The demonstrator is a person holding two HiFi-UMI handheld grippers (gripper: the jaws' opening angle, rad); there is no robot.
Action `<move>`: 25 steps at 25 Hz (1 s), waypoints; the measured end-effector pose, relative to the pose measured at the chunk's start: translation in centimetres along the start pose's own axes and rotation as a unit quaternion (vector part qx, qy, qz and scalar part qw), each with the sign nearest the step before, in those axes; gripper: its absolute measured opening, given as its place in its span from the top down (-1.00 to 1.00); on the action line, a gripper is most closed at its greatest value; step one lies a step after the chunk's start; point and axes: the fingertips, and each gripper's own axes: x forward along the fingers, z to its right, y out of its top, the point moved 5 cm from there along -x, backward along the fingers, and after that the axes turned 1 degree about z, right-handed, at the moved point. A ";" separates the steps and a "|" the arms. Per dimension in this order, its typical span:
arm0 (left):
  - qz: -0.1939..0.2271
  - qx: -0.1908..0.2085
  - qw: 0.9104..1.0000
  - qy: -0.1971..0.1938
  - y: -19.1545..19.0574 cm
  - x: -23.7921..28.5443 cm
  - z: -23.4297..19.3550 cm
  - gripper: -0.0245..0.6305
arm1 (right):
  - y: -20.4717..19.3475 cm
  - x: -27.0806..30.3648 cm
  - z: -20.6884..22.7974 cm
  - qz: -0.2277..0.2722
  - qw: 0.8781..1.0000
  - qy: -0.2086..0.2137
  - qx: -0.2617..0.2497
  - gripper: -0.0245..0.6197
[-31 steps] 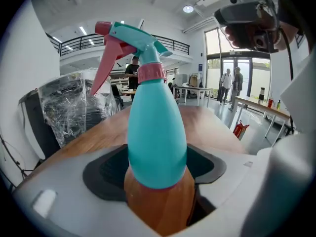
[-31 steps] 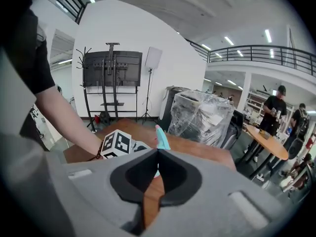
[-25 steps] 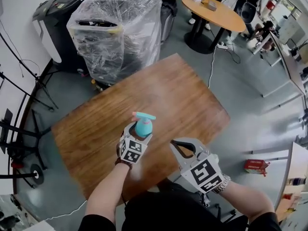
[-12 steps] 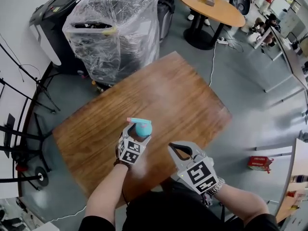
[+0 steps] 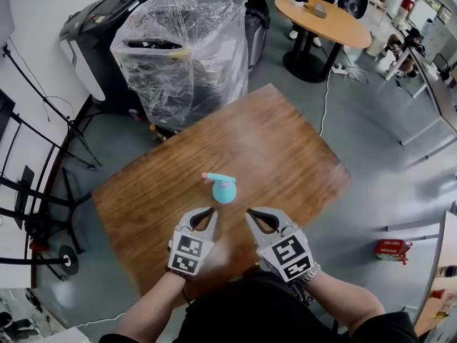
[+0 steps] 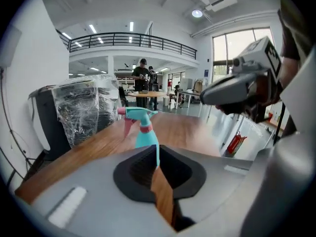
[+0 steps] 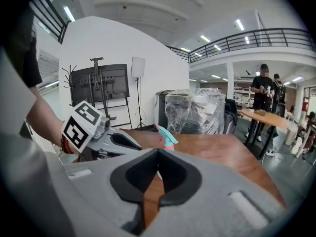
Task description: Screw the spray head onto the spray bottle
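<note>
A teal spray bottle (image 5: pixel 224 190) with its teal and pink spray head (image 5: pixel 214 176) on top stands upright by itself on the wooden table (image 5: pixel 278 141). My left gripper (image 5: pixel 211 211) hangs just short of it, toward me, and does not touch it. Its jaws are closing and stand almost together with nothing between them. My right gripper (image 5: pixel 250 213) is beside it, shut and empty. In the left gripper view the bottle (image 6: pixel 146 135) rises beyond the jaws, with the right gripper (image 6: pixel 232 90) at the upper right. The right gripper view catches the bottle (image 7: pixel 165 137) behind its own jaws.
A large plastic-wrapped bundle (image 5: pixel 178 48) stands beyond the table's far left edge. A round table (image 5: pixel 325 16) with people near it is at the back right. A red box (image 5: pixel 391 249) lies on the floor to the right. Black stands (image 5: pixel 36 191) crowd the left.
The left gripper has let go of the bottle, drawn back toward me and closed its jaws. The bottle now stands alone on the table. The right gripper has shifted slightly left.
</note>
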 end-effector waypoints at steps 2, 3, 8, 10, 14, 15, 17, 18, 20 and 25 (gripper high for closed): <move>0.018 -0.024 0.999 -0.011 1.3 -1.3 0.8 0.88 | 0.0 0.2 -0.4 0.011 1.000 -0.001 0.005 0.94; 0.022 -0.033 0.999 -0.018 1.7 -1.9 1.1 0.88 | 0.1 0.3 -0.6 0.015 1.000 -0.002 0.006 0.94; 0.043 -0.049 0.998 -0.023 3.5 -3.4 1.4 0.88 | 0.7 0.8 -1.4 0.032 0.999 -0.002 0.009 0.94; 0.047 -0.053 0.997 -0.021 3.7 -3.6 1.4 0.88 | 0.8 0.9 -1.7 0.033 0.999 -0.002 0.011 0.94; 0.054 -0.051 0.997 -0.022 4.4 -3.9 1.7 0.88 | 1.2 1.0 -2.1 0.033 0.999 -0.005 0.010 0.95; 0.056 -0.049 0.997 -0.023 4.5 -3.9 1.8 0.88 | 1.3 1.1 -2.2 0.034 0.999 -0.006 0.010 0.95; 0.059 -0.045 0.997 -0.023 4.7 -3.9 1.9 0.88 | 1.2 1.1 -2.2 0.034 0.999 -0.007 0.009 0.95; 0.061 -0.044 0.997 -0.023 4.7 -3.9 1.9 0.88 | 1.2 1.1 -2.2 0.034 0.999 -0.007 0.009 0.94; 0.062 -0.044 0.997 -0.023 4.8 -3.9 2.0 0.88 | 1.2 0.9 -2.3 0.034 0.999 -0.009 0.008 0.95; 0.062 -0.044 0.997 -0.024 5.0 -3.9 2.2 0.88 | 1.5 0.9 -2.3 0.034 0.999 -0.010 0.006 0.95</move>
